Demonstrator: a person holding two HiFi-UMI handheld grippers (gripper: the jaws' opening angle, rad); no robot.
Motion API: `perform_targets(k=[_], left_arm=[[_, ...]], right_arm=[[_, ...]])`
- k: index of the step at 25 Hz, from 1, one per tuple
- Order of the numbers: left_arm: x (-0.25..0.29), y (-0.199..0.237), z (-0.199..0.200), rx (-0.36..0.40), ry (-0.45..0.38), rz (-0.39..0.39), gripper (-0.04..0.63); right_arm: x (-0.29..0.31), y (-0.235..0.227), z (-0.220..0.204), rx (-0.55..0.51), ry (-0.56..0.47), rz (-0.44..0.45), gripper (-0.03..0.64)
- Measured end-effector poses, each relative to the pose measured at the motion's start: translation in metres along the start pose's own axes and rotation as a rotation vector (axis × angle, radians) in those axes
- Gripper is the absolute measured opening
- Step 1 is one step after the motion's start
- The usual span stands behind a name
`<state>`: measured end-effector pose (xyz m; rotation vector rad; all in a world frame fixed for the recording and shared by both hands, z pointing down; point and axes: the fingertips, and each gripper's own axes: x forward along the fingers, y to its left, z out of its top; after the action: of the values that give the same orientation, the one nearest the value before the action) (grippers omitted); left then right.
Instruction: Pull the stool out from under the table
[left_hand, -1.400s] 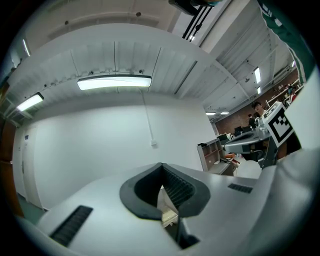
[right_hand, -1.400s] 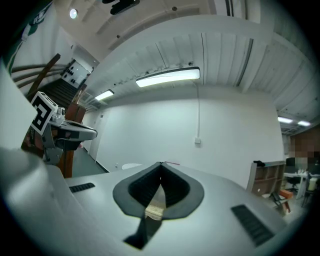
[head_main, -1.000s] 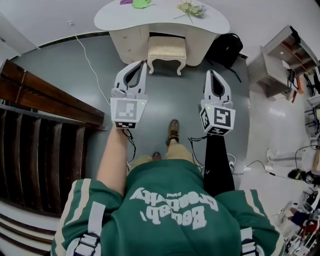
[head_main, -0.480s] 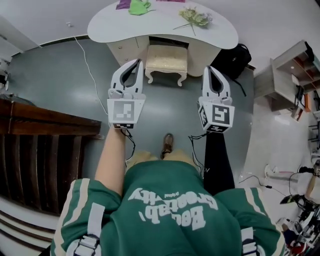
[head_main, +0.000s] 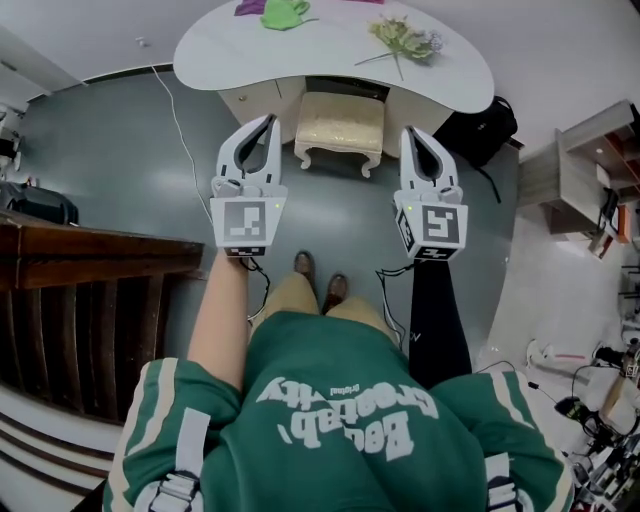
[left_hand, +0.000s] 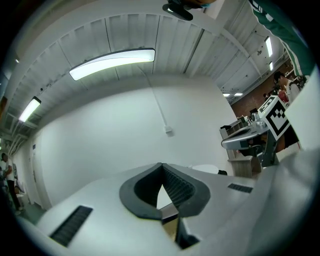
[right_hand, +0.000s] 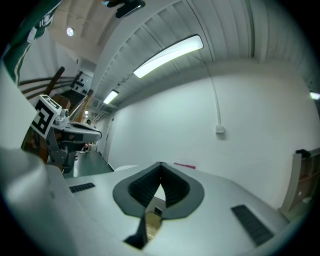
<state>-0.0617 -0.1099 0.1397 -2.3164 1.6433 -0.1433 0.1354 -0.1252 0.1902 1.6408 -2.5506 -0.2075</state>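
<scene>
A cream stool (head_main: 341, 124) with a padded gold seat and curved legs stands half under the white curved table (head_main: 210, 52). My left gripper (head_main: 268, 121) is shut and empty, its tips just left of the stool's front corner. Level with it, my right gripper (head_main: 410, 133) is shut too, holding nothing, just right of the stool. Neither touches the stool. In the left gripper view the closed jaws (left_hand: 161, 167) point at the white wall; the right gripper view shows its jaws (right_hand: 160, 167) closed the same way, with a bit of the gold stool seat (right_hand: 151, 225) below them.
A green cloth (head_main: 281, 13) and a dried flower sprig (head_main: 404, 40) lie on the table. A black bag (head_main: 482, 126) sits by the table's right end, a wooden shelf unit (head_main: 585, 170) further right. A dark stair railing (head_main: 95, 250) runs along the left. A white cable (head_main: 178, 125) trails across the grey floor.
Both grippers have moved forward toward the table and now flank the stool's front corners. The person has stepped closer, both feet together. The jaws stayed shut.
</scene>
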Motion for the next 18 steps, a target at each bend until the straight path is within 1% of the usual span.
perform_targets(k=[4,8,11,14,18], left_arm=[[0.021,0.012,-0.02,-0.01,0.012,0.001,0.015],[0.059,0.027,-0.042,-0.023,0.024,-0.019,0.015],[0.095,0.041,-0.057,-0.047,0.002,-0.052,0.015],[0.132,0.056,-0.077,-0.041,-0.006,-0.087,0.015],[0.181,0.07,-0.107,-0.05,-0.009,-0.134,0.015]], right_arm=[[0.026,-0.004,-0.009,-0.004,0.018,0.006,0.009],[0.063,-0.013,-0.021,0.003,0.047,-0.003,0.009],[0.097,-0.017,-0.028,0.007,0.063,-0.014,0.009],[0.133,-0.021,-0.036,0.013,0.078,-0.03,0.009],[0.177,-0.027,-0.056,0.05,0.091,-0.052,0.009]])
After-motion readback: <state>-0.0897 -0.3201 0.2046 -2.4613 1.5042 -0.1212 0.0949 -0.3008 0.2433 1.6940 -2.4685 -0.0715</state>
